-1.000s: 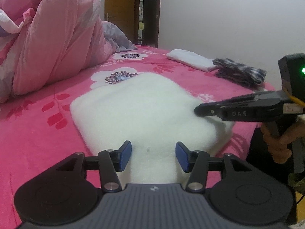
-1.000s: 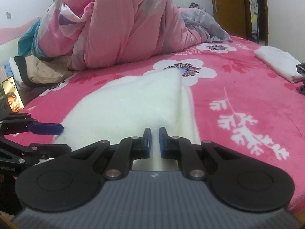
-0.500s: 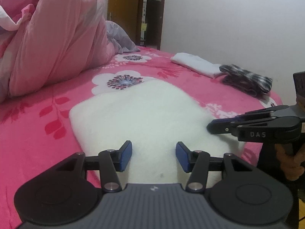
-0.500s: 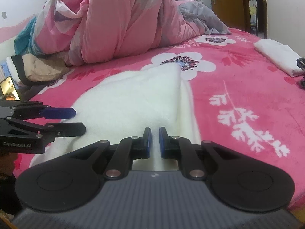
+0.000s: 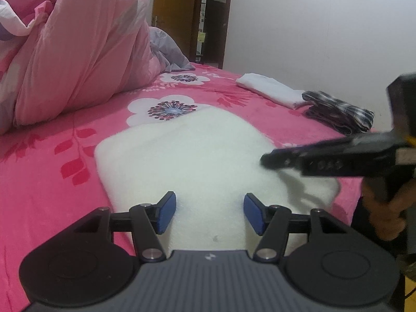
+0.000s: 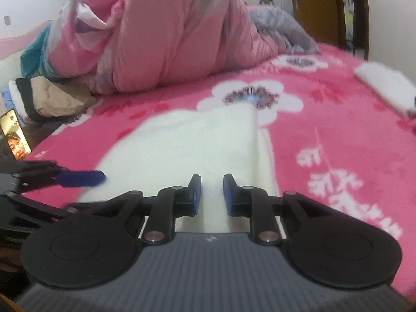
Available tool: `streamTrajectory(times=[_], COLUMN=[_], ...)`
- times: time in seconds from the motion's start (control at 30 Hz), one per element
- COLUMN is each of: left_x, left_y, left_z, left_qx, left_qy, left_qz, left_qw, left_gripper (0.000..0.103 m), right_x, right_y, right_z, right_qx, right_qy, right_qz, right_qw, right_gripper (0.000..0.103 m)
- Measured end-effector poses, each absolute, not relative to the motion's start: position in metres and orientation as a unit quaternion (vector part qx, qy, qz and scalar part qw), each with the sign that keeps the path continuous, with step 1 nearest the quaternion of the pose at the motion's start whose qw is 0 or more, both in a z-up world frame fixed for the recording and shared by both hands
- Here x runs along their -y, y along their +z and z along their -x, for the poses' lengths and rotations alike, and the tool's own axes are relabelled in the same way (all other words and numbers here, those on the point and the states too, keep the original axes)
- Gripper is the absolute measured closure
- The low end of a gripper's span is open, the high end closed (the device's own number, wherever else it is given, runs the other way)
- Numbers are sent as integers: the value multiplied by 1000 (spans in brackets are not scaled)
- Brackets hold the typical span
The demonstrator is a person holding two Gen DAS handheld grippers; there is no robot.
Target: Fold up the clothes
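Since half a second ago the right gripper has parted its blue pads: they were nearly touching and now stand a little apart, with the near edge of the white fleece garment showing between them and nothing pinched. From the left wrist view this gripper reaches in blurred from the right, its tip over the garment's right edge, held by a hand. The left gripper is spread wide as before, low over the garment's near edge, gripping nothing; in the right wrist view one of its blue pads pokes in from the left beside the cloth.

The garment lies folded flat on the pink flowered bed, its long axis running away from both cameras toward a white flower print. In the right wrist view a top layer ends in a straight fold edge running the same way, with a narrower strip of the lower layer showing to its right.

A heaped pink quilt fills the far left of the bed, well apart from the garment. Farther right lie a folded white cloth and, just beside it, a dark checked garment. A lit phone stands at the bed's left side. Nothing lies on the fleece itself.
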State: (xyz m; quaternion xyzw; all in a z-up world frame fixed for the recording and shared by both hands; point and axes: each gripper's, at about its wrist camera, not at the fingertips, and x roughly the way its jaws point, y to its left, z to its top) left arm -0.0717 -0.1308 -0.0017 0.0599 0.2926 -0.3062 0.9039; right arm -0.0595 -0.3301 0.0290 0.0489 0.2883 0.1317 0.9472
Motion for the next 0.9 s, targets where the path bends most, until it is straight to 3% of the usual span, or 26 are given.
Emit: streamTrajectory(times=[0.47, 0.67, 0.9], left_x=[134, 135, 127], left_y=[10, 9, 1], left_z=[68, 61, 53], left_qx=[-295, -293, -310], left_qy=[-287, -254, -245], left_qz=[-57, -84, -45], left_qw=[910, 918, 918], left_gripper=[42, 37, 28], right_x=[337, 334, 321], right_y=[28, 46, 25], right_z=[63, 58, 38], right_qx=[-262, -257, -290], right_qy=[155, 160, 134], right_qz=[-77, -75, -21], right_qw=[949, 950, 947], right_gripper=[83, 58, 49])
